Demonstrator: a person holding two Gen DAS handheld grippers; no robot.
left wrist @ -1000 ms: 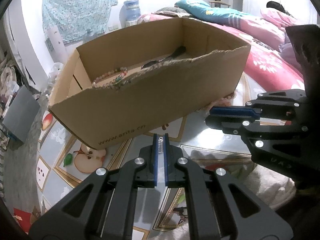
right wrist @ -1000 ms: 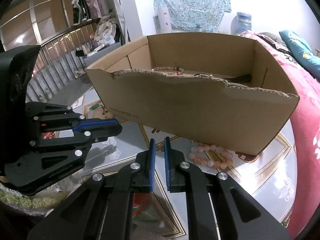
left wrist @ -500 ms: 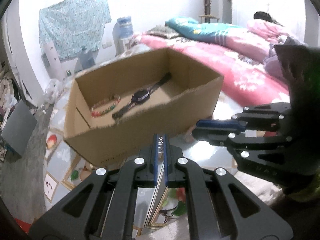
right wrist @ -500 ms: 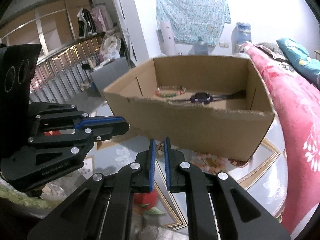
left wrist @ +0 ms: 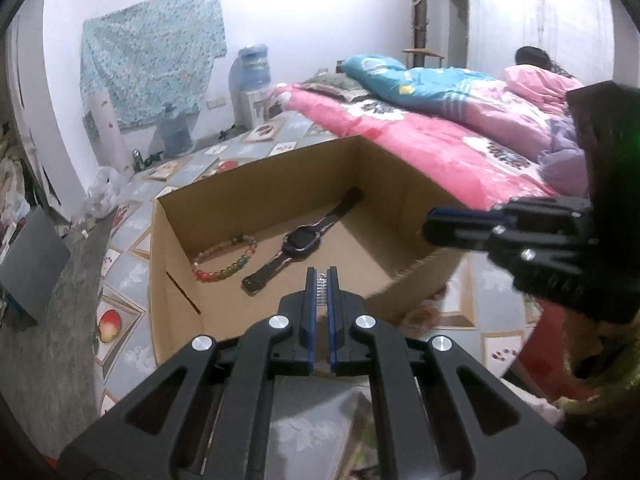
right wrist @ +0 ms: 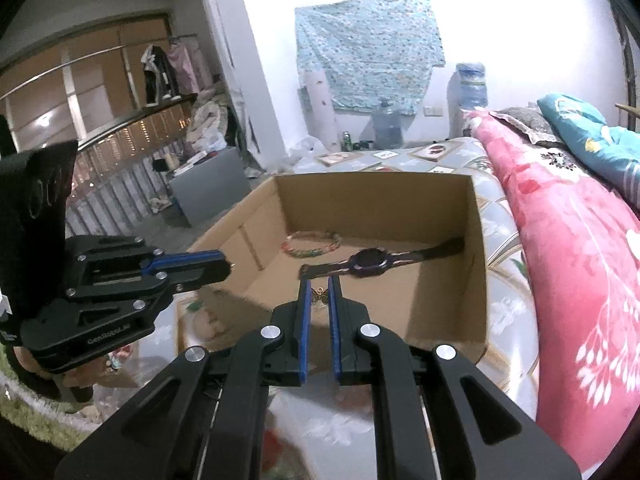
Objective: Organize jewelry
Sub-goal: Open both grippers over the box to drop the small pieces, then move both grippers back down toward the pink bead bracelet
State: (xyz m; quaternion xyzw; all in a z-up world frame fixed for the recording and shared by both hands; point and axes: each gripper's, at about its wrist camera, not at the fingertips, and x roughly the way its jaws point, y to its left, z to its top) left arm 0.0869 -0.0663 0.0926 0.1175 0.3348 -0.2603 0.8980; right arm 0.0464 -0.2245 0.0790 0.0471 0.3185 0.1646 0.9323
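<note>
An open cardboard box (left wrist: 256,200) (right wrist: 476,280) holds a beaded bracelet (left wrist: 224,258) (right wrist: 312,243) and a dark watch (left wrist: 300,244) (right wrist: 370,259). My left gripper (left wrist: 321,276) is shut on a small silver ribbed piece (left wrist: 321,286) and hangs over the box's near edge. My right gripper (right wrist: 319,286) is shut on a small gold butterfly charm (right wrist: 319,295), also over the box's near edge. Each gripper shows in the other's view, left (right wrist: 188,266) and right (left wrist: 460,226).
The box stands on a table with a glossy patterned cloth (left wrist: 120,280). A bed with pink bedding (left wrist: 440,136) (right wrist: 568,260) lies to the right. A grey cabinet (right wrist: 212,184) and a railing are on the left.
Both grippers have risen and moved forward over the box, so its inside now shows from above. Both stay shut on their small pieces.
</note>
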